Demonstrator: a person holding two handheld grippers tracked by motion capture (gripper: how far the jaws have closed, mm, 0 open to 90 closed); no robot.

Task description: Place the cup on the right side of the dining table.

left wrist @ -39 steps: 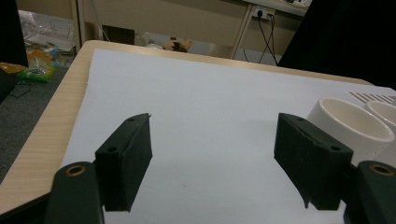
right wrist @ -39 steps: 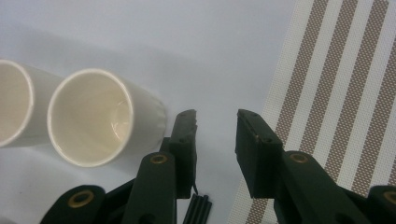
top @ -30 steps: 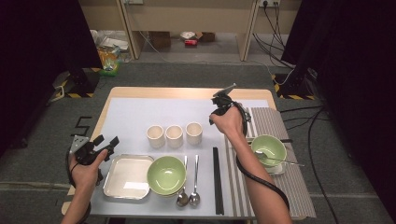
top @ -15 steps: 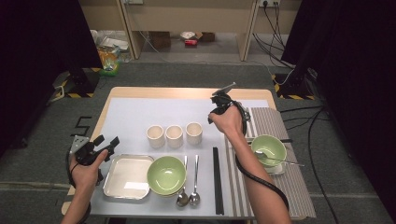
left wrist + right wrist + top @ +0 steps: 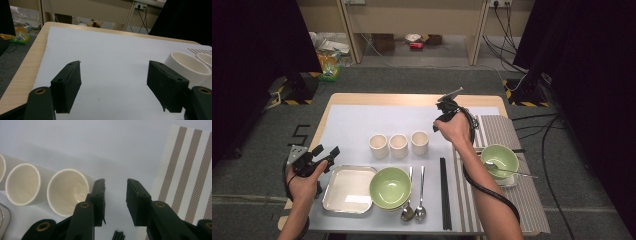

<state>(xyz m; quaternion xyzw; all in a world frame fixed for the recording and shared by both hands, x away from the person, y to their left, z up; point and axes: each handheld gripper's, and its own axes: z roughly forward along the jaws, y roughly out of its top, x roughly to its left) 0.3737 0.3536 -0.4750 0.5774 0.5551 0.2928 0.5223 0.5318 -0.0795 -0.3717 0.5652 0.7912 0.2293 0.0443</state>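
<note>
Three cream cups (image 5: 398, 145) stand in a row at the middle of the white table sheet (image 5: 362, 120). My right gripper (image 5: 443, 116) hovers just right of the row and points down. In the right gripper view its jaws (image 5: 116, 183) stand open over bare sheet, with the nearest cup (image 5: 67, 191) beside the left jaw. My left gripper (image 5: 326, 151) rests at the table's left edge, level and open. In the left gripper view nothing lies between its jaws (image 5: 113, 72), and a cup (image 5: 186, 66) shows beyond the right one.
At the front sit a metal tray (image 5: 349, 189), a green bowl (image 5: 390, 187), two spoons (image 5: 414, 212) and black chopsticks (image 5: 444, 192). A striped mat (image 5: 497, 127) on the right carries a second green bowl (image 5: 499, 160) with a spoon in it.
</note>
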